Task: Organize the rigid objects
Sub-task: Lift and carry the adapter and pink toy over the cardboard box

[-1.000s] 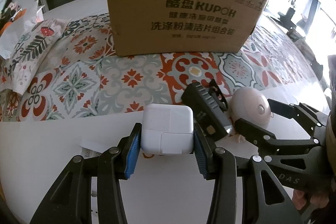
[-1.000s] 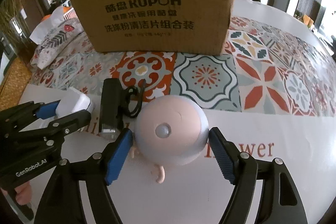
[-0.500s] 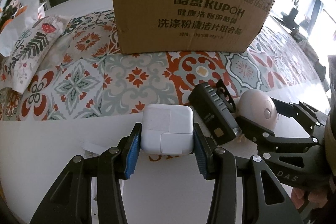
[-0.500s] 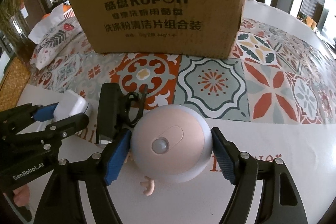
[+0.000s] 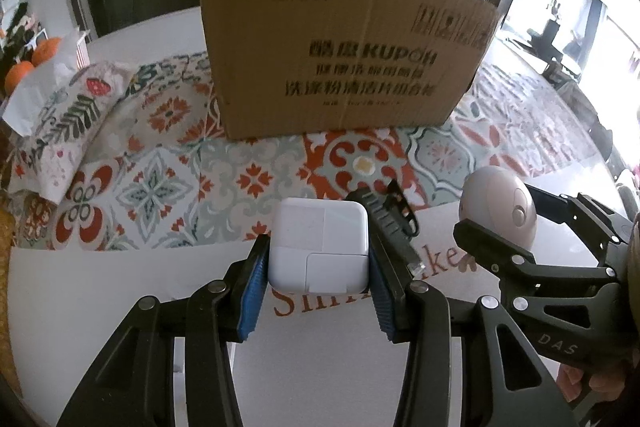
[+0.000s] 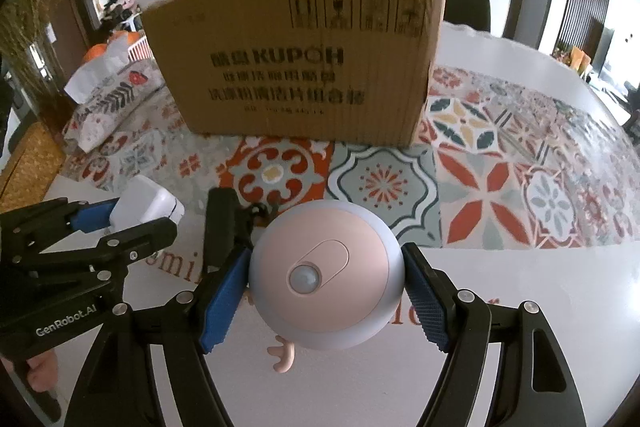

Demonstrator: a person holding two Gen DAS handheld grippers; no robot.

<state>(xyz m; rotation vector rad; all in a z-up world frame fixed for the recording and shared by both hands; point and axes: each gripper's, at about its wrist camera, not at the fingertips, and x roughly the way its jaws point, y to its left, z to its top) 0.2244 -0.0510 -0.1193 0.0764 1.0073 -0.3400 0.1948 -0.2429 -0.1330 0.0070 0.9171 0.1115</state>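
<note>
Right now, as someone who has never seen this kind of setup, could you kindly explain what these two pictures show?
There is no robot here: a person holds a two-fingered tool in each hand, and each carries a wide-angle camera looking along its fingers. One picture comes from the left tool, which is clamped on a white power adapter. The other comes from the right tool, which grips a round pink night light. Between them a black flashlight lies on the table. Behind stands a cardboard box on a patterned cloth.
</note>
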